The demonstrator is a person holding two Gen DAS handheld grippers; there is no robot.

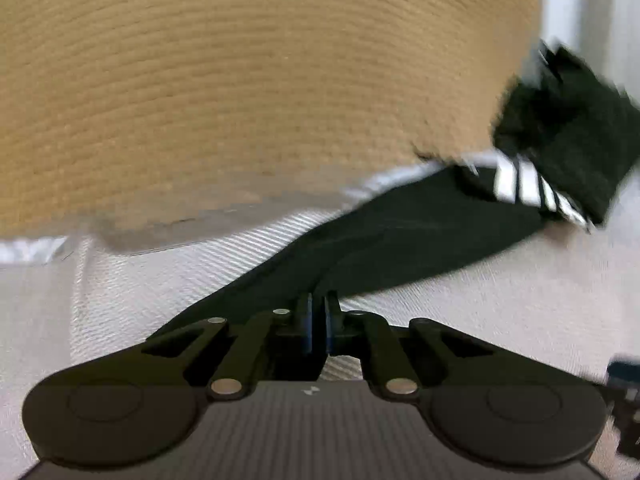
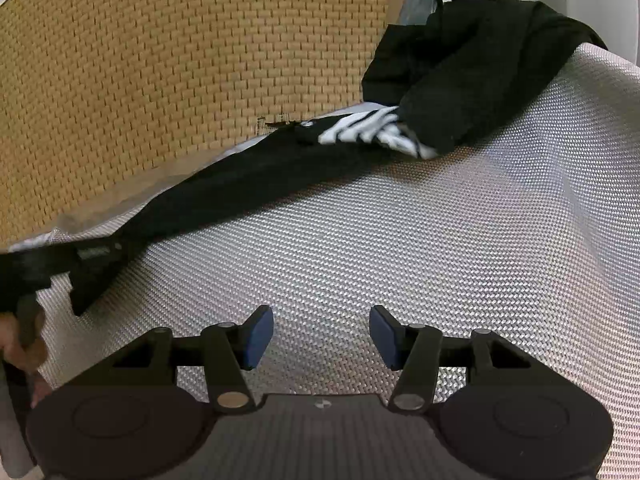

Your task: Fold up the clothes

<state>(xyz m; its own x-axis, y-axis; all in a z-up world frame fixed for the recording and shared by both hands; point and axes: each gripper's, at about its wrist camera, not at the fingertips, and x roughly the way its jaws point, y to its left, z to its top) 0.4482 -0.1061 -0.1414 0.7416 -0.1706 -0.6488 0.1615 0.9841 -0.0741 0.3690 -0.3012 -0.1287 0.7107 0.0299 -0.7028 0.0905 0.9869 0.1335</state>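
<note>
A black garment [image 1: 400,236] with white stripes [image 1: 532,188] lies stretched in a long band over the silver-grey woven surface [image 1: 520,300]. My left gripper [image 1: 318,304] is shut on its near end, with cloth pinched between the blue pads. In the right wrist view the same garment [image 2: 256,184] runs from a bunched heap at the upper right down to the left gripper [image 2: 92,256] at the left edge. My right gripper [image 2: 321,334] stands open over the bare woven surface [image 2: 440,240], nothing between its fingers, well short of the garment.
A tan woven mat [image 1: 240,80] [image 2: 180,60] fills the back left, and the garment's far edge lies along it. A hand [image 2: 16,344] shows at the lower left. A pale wall stands behind the heap at the upper right.
</note>
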